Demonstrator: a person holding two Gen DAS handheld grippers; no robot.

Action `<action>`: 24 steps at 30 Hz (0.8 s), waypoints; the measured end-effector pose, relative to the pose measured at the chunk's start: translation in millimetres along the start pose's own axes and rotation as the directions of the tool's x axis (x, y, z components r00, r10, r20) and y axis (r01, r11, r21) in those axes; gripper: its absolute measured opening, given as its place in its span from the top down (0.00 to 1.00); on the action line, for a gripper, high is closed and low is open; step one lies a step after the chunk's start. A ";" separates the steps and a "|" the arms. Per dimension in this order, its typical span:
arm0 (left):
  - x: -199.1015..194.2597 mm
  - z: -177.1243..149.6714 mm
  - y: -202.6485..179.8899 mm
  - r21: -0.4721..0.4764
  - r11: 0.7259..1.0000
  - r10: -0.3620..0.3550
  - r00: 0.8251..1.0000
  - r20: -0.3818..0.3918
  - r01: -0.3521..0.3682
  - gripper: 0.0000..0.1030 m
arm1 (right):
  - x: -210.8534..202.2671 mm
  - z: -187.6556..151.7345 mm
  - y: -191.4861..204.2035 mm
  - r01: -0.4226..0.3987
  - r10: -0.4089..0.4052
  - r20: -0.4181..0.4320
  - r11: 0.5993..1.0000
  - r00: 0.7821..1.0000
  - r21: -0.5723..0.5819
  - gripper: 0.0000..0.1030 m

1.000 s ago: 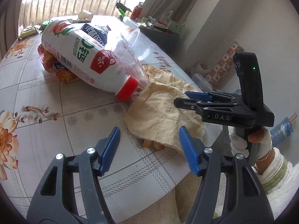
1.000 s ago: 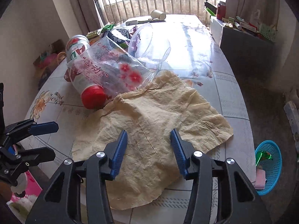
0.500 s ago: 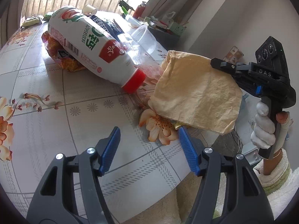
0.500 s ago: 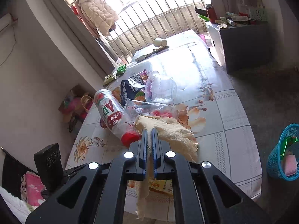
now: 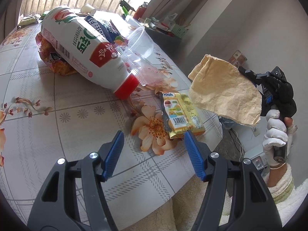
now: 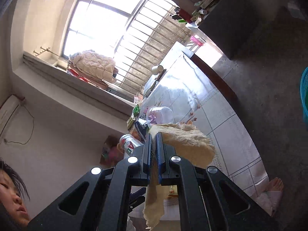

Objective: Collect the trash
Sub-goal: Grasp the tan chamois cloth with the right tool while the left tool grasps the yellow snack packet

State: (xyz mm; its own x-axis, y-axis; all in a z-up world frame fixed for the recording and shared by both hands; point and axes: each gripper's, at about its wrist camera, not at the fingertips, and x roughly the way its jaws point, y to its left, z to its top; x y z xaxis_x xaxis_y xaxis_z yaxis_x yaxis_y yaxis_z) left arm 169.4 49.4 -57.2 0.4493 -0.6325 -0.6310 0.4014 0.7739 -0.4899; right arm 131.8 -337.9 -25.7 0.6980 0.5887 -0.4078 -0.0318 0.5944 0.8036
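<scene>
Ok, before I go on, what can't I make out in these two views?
- Blue bin, right wrist view: cut off by the frame edge, contents unseen.
- Orange wrapper, left wrist view: mostly hidden under the bottle.
- Floor beside the table, left wrist view: blocked by the paper held in the right gripper.
- Far paper cup: too small to tell if empty.

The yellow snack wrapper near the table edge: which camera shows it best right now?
The left wrist view. There the yellow snack wrapper lies in full sight on the table, just ahead of the open left gripper. In the right wrist view it cannot be made out: the paper sheet clamped in the right gripper covers that area.
</scene>
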 end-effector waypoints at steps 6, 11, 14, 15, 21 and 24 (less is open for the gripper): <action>32.4 14.1 -25.6 0.013 1.000 0.012 0.999 -0.037 -0.012 0.42 | 29.2 -30.4 -26.1 0.337 -0.341 -0.039 0.938 0.939 -0.087 0.94; 58.9 14.1 -52.9 0.129 0.983 0.139 0.988 -0.061 -0.130 0.53 | 45.5 -38.8 -20.7 0.422 -0.440 -0.041 0.880 0.897 -0.220 0.93; 66.0 11.2 -62.1 0.181 0.965 0.200 0.979 -0.050 -0.188 0.57 | 47.7 -42.3 -14.7 0.439 -0.470 -0.041 0.850 0.882 -0.289 0.74; 67.0 10.3 -64.8 0.196 0.960 0.214 0.976 -0.044 -0.201 0.59 | 48.8 -43.3 -13.7 0.443 -0.477 -0.041 0.842 0.878 -0.306 0.53; 70.1 9.0 -69.0 0.248 0.933 0.274 0.961 -0.024 -0.260 0.87 | 50.3 -58.5 -8.5 0.504 -0.554 0.007 0.752 0.832 -0.424 0.44; 69.5 9.4 -67.0 0.256 0.926 0.291 0.957 -0.019 -0.277 0.97 | 51.2 -60.6 -10.0 0.508 -0.559 0.015 0.740 0.829 -0.441 0.41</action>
State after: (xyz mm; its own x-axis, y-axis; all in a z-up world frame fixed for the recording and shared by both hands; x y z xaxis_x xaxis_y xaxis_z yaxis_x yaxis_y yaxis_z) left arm 181.3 -46.7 -62.6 0.5314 -0.3793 -0.7574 0.4519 0.8832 -0.1253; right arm 124.4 -280.5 -80.9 0.6070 0.1472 -0.7809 0.0155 0.9803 0.1969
